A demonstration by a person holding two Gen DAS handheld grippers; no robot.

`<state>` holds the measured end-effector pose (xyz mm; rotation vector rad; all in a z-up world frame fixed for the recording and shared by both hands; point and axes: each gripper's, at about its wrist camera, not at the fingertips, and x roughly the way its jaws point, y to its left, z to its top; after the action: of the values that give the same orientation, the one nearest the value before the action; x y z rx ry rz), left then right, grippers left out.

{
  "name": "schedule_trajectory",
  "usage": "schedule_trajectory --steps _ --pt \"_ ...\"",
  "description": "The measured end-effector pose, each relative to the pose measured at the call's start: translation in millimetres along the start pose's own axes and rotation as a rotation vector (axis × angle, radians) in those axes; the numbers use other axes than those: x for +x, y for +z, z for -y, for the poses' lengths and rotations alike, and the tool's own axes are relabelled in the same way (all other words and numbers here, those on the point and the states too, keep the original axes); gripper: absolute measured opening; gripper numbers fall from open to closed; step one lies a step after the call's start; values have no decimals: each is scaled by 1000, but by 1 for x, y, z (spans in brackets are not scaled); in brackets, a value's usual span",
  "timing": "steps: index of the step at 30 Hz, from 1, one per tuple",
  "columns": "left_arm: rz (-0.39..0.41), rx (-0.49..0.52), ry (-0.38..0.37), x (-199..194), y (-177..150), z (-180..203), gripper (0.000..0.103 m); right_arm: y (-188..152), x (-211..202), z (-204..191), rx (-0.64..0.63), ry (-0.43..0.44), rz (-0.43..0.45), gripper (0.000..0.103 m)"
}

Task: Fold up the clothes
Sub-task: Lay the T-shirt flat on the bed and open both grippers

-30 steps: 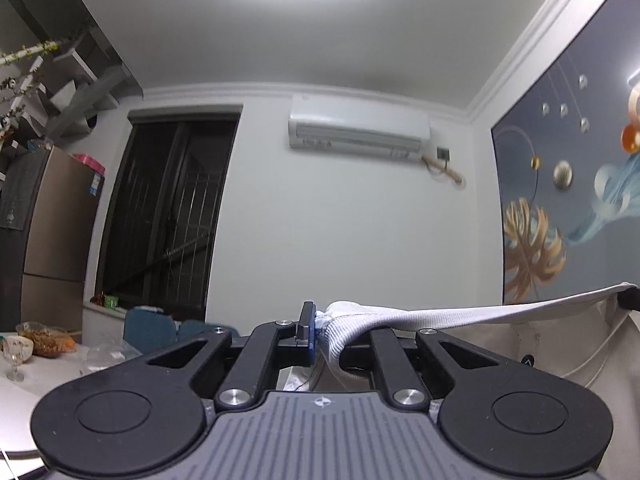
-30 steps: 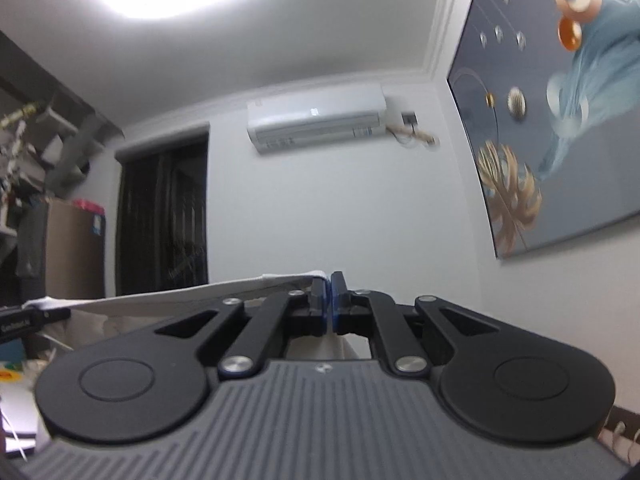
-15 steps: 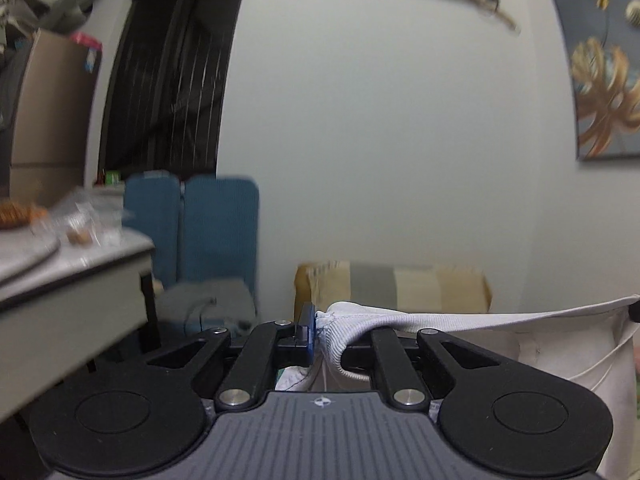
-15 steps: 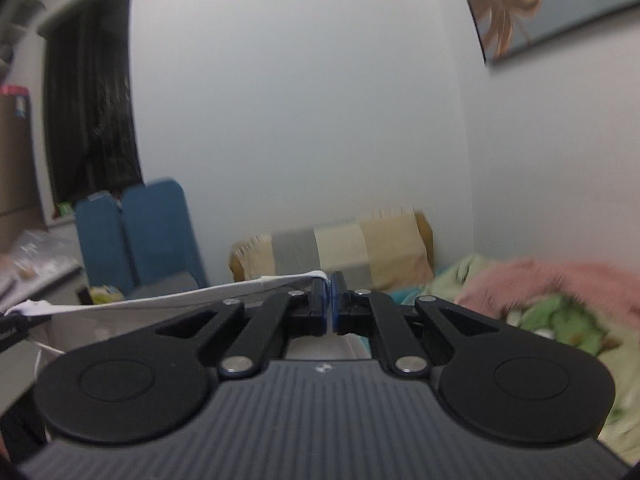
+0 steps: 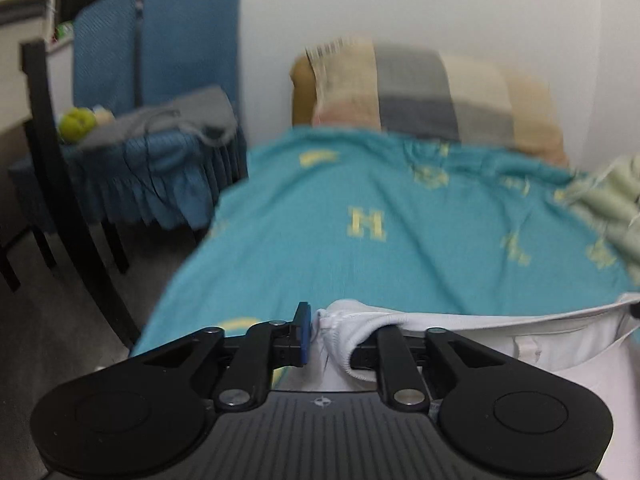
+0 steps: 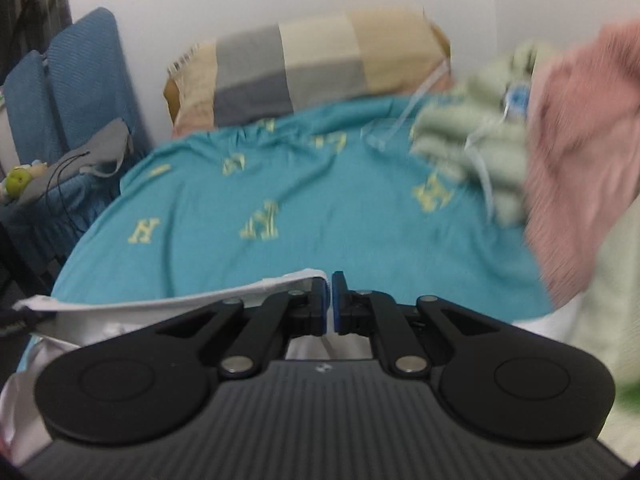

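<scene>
A white garment [image 5: 500, 320] hangs stretched between both grippers above a bed with a teal cover [image 5: 380, 220]. My left gripper [image 5: 320, 332] is shut on a bunched ribbed edge of the garment, which wraps over its right finger. In the right wrist view the garment [image 6: 168, 304] runs off to the left as a taut band, and my right gripper [image 6: 331, 300] is shut on its other end. The cloth below both grippers is mostly hidden by their bodies.
The teal cover [image 6: 300, 184] carries yellow letter marks. A striped cushion [image 6: 312, 60] leans on the wall behind. Pale green clothes [image 6: 476, 148] and a pink garment [image 6: 580, 128] lie at the right. Blue chairs [image 5: 160, 60] with grey cloth stand left, beside a dark table leg [image 5: 60, 160].
Both grippers have tipped down from the ceiling and wall toward the bed, carrying the stretched white garment with them. Their hold on it is unchanged.
</scene>
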<state>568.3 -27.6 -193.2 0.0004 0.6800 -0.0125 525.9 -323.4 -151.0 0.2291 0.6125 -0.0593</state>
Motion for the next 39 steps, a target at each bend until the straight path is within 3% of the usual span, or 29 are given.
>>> schedule_trajectory --steps 2,3,4,5,6,7,12,17,26,29,33,39 --pt "-36 -8 -14 6 -3 -1 44 -3 8 6 30 35 -42 16" --pt "-52 -15 -31 2 -2 -2 52 -3 9 7 42 54 -63 28" --pt "-69 -14 -55 -4 1 -4 70 -4 10 9 54 73 -85 37" --pt "-85 -13 -79 -10 5 -6 88 -3 6 10 60 101 -96 59" --pt "-96 -6 -99 -18 8 -6 94 -2 0 10 66 130 -104 76" --pt "-100 12 -113 -30 11 -5 99 -2 -5 10 73 159 -113 78" --pt "-72 33 -137 -88 12 -11 102 -3 -61 -1 59 199 -98 78" --pt "8 -24 -157 -190 -12 -29 102 -23 -157 -4 65 235 -60 78" --pt "91 -41 -111 -381 -115 -45 102 -87 -353 -5 -15 237 65 78" --pt "82 -74 -147 -425 -144 -51 102 -112 -399 6 18 261 93 78" --pt "88 -116 -164 -456 -173 -58 102 -142 -428 20 13 238 129 78" --pt "77 -107 -108 -444 -181 -54 102 -143 -421 21 -2 199 185 78"
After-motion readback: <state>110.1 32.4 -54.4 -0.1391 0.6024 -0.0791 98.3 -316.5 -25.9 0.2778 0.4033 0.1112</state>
